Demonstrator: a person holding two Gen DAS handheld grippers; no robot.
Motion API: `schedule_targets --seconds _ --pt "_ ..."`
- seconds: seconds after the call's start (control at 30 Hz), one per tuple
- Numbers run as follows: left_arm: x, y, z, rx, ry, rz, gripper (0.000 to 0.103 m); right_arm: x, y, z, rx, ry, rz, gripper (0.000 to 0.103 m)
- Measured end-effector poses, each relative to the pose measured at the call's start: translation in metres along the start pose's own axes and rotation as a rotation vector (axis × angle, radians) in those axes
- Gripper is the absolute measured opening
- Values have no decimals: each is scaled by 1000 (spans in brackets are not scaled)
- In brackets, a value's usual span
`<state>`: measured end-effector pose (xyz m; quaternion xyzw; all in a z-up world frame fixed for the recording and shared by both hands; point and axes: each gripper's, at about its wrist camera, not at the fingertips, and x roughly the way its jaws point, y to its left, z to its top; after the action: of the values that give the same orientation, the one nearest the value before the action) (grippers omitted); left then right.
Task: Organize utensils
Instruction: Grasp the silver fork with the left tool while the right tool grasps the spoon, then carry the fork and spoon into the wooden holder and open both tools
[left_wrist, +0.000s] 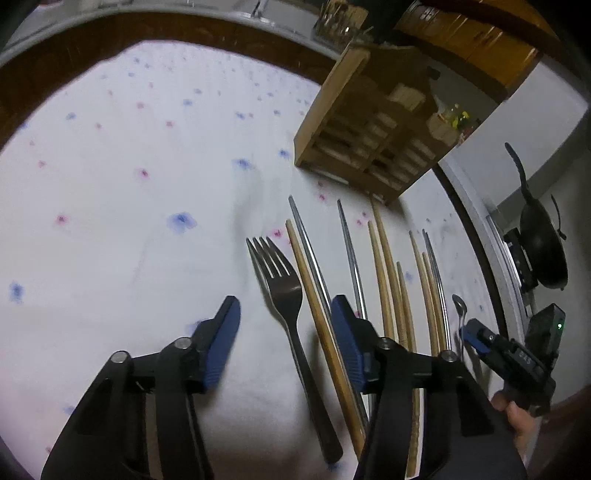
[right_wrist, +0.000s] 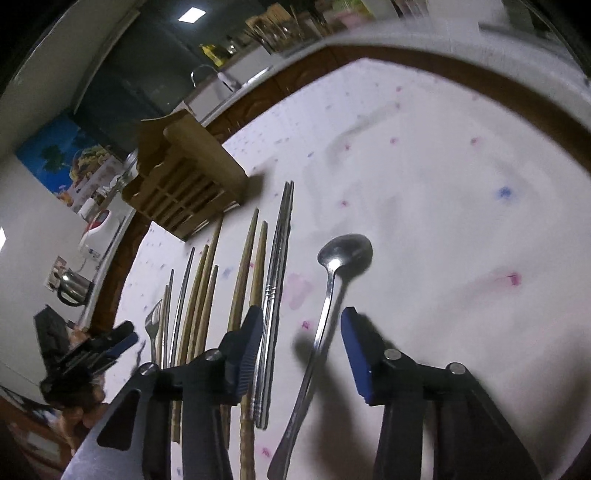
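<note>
Wooden utensil rack (left_wrist: 373, 136) stands on the white floral tablecloth (left_wrist: 129, 166), at the far end of a row of utensils laid side by side, tips pointing toward it; left wrist view: left gripper (left_wrist: 284, 317) hangs above the cloth with fingers spread wide, nothing between the pads; the fork (left_wrist: 284, 291) lies flat in that gap, tines toward the rack, touching neither pad; on the fork's side nearer the rack's base, a wooden chopstick (left_wrist: 314, 310) and a metal chopstick (left_wrist: 306, 243) run alongside, passing under the right-hand pad; farther along the row, more wooden and metal sticks, then a small spoon (left_wrist: 460, 310) at the end.

Right wrist view: right gripper (right_wrist: 303, 325) also spread apart and empty, over the long-handled spoon (right_wrist: 345, 254); the spoon lies bowl-up, bowl toward the rack's side of the table, handle slanting back between the fingers; whether a pad touches the handle cannot be told; a pair of metal chopsticks (right_wrist: 280, 236) lies just beside the spoon, on the rack side.

Only the left view shows a black wok (left_wrist: 543, 251) beyond the table edge; only the right view shows a steel kettle (right_wrist: 74, 288) and a faucet (right_wrist: 207, 72) past the rack.
</note>
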<state>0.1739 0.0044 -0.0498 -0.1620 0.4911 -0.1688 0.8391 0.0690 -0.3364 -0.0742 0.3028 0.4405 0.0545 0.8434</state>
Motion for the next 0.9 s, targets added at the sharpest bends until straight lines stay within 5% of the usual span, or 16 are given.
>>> schedule_targets --seconds 0.23,0.3,0.4,0.47,0.9 --pt "19 -4 14 13 34 -33 27 9 -3 12 13 32 41 36" --pt "22 -3 18 17 38 -29 19 13 -6 15 39 35 61 29" --pt "22 3 20 -3 41 -55 14 19 -14 18 81 49 58 4" --pt "20 3 18 -6 42 -60 4 17 -13 18 75 43 58 4" --pt "-49 -32 13 67 -107 -127 2 -32 55 21 -154 -112 56 2"
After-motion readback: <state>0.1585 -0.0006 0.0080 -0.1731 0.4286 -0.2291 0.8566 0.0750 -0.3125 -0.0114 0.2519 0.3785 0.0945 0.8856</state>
